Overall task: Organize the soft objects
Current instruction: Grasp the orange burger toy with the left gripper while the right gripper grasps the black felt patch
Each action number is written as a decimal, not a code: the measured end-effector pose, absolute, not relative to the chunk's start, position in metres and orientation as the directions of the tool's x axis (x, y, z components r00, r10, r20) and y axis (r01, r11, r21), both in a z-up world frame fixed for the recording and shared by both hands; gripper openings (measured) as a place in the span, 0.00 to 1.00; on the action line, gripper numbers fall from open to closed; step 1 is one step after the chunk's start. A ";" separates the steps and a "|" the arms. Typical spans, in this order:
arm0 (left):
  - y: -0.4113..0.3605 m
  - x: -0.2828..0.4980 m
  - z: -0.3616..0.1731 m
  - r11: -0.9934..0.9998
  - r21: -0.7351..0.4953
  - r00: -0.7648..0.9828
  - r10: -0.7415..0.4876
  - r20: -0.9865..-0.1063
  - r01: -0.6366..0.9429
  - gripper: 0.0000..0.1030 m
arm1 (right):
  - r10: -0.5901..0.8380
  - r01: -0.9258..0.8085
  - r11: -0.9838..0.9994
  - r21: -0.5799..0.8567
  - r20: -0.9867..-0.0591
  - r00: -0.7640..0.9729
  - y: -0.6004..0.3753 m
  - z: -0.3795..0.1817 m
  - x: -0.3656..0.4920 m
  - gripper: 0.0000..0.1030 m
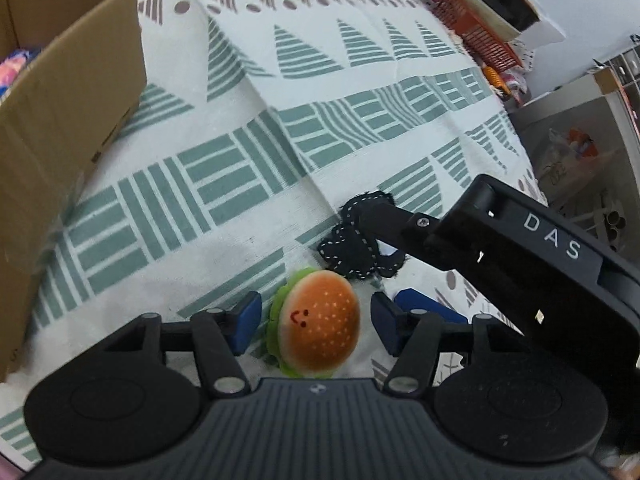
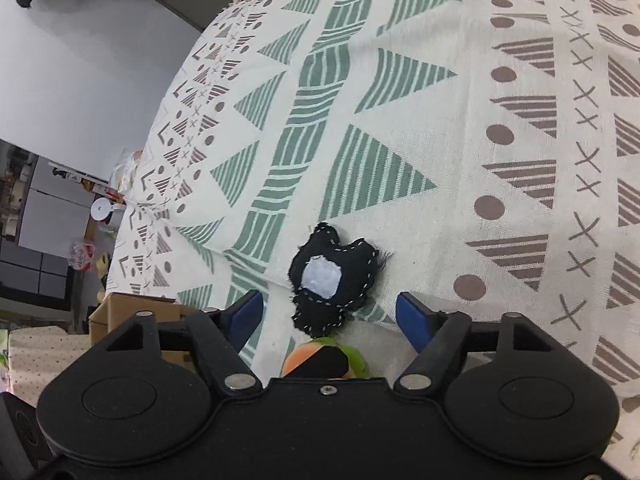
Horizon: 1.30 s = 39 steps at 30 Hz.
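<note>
Left gripper (image 1: 316, 322) spread wide around the burger plush (image 1: 320, 322), pads not touching it. Right gripper (image 2: 330, 316) open too, low over the black felt toy (image 2: 334, 278) just beyond the burger. Both lying on the patterned surface (image 1: 248, 184). Cardboard box (image 1: 68, 92) far left.

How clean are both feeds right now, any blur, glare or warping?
Left wrist view: cardboard box smeared by blur at the edge, plush burger toy sharp. Right wrist view: black stitched felt toy crisp; fisheye bends the patterned tablecloth. Soft even light, no glare.
</note>
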State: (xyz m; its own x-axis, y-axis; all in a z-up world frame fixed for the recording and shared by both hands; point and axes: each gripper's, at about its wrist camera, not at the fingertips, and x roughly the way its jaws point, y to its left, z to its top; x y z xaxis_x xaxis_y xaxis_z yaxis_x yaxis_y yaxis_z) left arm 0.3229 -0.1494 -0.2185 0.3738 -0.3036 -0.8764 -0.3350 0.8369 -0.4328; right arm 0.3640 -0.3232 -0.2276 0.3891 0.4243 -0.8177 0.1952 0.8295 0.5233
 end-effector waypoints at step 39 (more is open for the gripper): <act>-0.091 0.278 -0.111 0.863 -0.468 0.584 -0.284 -0.761 -0.191 0.25 | 0.280 0.207 0.802 0.560 -0.659 0.698 -0.333 -0.130 0.269 0.30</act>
